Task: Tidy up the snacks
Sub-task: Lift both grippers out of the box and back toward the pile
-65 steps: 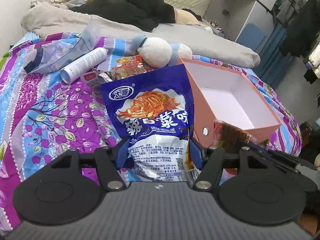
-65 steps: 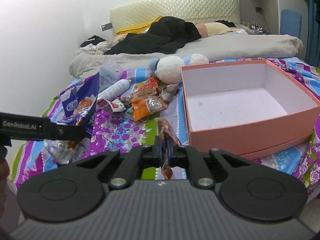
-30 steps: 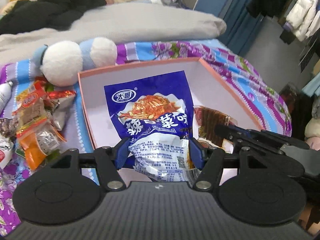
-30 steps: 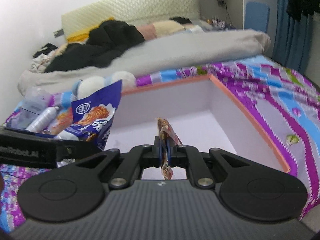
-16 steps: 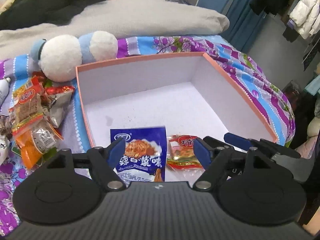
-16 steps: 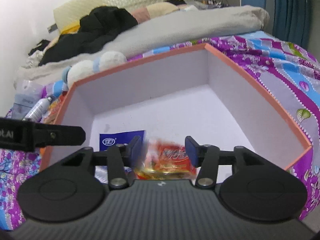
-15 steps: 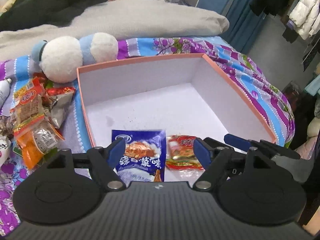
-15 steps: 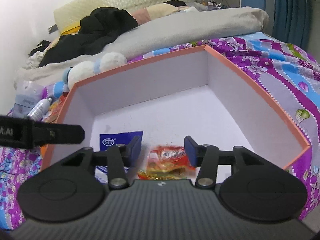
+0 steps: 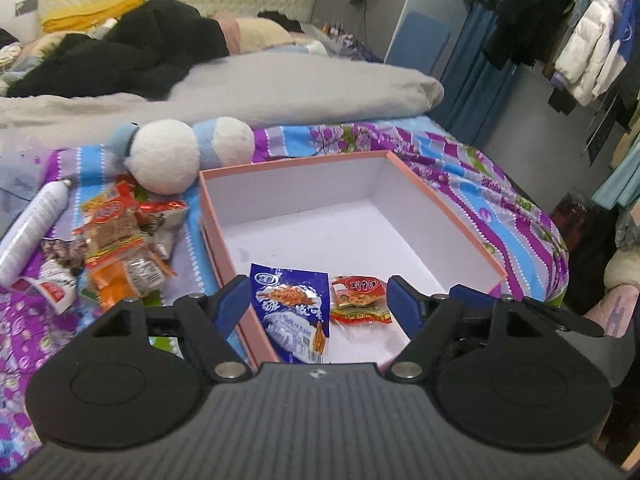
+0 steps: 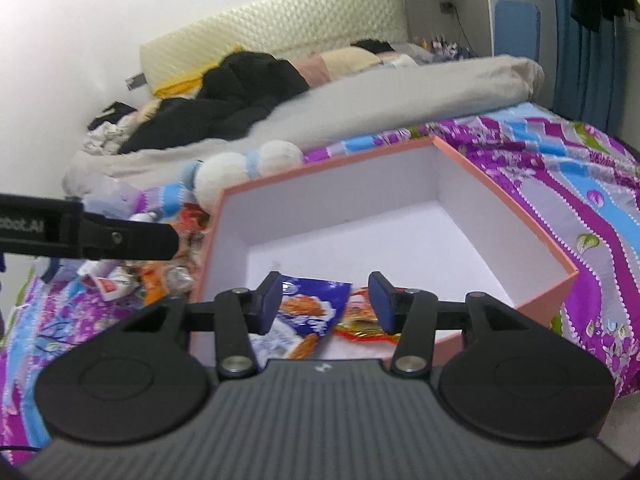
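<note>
A pink box (image 9: 448, 216) with a white inside sits open on the bedspread. A blue noodle packet (image 9: 290, 308) and a small red snack packet (image 9: 360, 296) lie flat in its near corner; both also show in the right wrist view, the blue packet (image 10: 308, 308) and the red packet (image 10: 360, 320). My left gripper (image 9: 316, 300) is open and empty above the box's near edge. My right gripper (image 10: 324, 300) is open and empty just over the packets. A pile of loose snack packets (image 9: 120, 240) lies left of the box.
A white and blue plush toy (image 9: 180, 156) lies behind the snack pile. A white bottle (image 9: 32, 220) lies at the far left. Grey duvet and dark clothes cover the far bed. The bed's edge drops off at the right, with hanging coats (image 9: 588, 52) beyond.
Both grippers opened and dropped their packets into the box, then drew back and up a little. The blue and red packets now lie still on the box floor.
</note>
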A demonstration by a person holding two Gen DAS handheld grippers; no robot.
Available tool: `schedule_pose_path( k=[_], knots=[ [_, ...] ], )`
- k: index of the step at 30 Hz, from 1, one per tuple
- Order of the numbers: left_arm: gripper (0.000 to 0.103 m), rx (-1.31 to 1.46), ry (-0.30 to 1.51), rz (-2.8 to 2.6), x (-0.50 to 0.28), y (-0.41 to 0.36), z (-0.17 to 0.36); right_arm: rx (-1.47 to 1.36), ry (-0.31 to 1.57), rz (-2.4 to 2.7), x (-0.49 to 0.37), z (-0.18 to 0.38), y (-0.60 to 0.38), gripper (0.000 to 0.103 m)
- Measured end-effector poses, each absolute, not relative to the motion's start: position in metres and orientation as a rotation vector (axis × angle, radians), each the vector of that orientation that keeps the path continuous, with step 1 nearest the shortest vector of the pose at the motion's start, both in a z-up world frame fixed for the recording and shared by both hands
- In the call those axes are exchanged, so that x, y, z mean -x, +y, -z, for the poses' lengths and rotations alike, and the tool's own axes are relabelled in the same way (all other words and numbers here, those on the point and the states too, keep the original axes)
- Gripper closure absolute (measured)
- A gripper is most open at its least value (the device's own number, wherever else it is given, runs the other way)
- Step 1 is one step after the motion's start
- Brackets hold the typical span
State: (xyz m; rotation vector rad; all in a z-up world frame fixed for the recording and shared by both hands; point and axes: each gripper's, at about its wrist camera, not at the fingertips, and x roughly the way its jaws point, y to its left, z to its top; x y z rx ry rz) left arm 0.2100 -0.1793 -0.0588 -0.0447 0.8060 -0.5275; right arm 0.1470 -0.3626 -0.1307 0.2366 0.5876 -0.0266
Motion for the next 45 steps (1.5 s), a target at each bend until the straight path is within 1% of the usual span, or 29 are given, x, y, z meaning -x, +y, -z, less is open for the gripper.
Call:
schedule_pose_path(
  k=[12, 20, 28, 29, 30, 32, 35, 40, 43, 45],
  knots=[
    [0.024, 0.068, 0.728, 0.487, -0.119, -0.106, 0.028, -0.221, 0.503, -0.03, -0.075, 0.099, -0.31, 0.052],
    [0.024, 0.089, 0.714, 0.436, -0.079, -0.066, 0.029, -0.215, 0.489, -0.087, -0.042, 0.095, -0.276, 0.052],
    [0.024, 0.119, 0.719, 0.373, -0.058, -0.032, 0.041, -0.189, 0.493, -0.146, -0.027, 0.098, -0.247, 0.052],
    [0.024, 0.119, 0.717, 0.362, -0.056, -0.028, 0.042, -0.186, 0.491, -0.153, -0.026, 0.098, -0.244, 0.045],
    [0.024, 0.117, 0.713, 0.352, -0.056, -0.026, 0.043, -0.183, 0.489, -0.156, -0.026, 0.098, -0.241, 0.033],
    [0.024, 0.106, 0.7, 0.324, -0.052, -0.021, 0.044, -0.184, 0.483, -0.157, -0.025, 0.098, -0.239, 0.019],
    [0.024, 0.111, 0.702, 0.283, -0.049, -0.016, 0.052, -0.194, 0.476, -0.161, -0.024, 0.099, -0.238, 0.019],
    [0.024, 0.094, 0.757, 0.214, -0.051, -0.023, 0.064, -0.239, 0.474, -0.183, -0.025, 0.104, -0.246, 0.019],
    [0.024, 0.094, 0.75, 0.185, -0.048, -0.025, 0.059, -0.271, 0.524, -0.2, -0.032, 0.11, -0.253, 0.019],
    [0.024, 0.078, 0.746, 0.168, -0.045, -0.027, 0.055, -0.237, 0.552, -0.218, -0.037, 0.113, -0.251, 0.019]
  ],
)
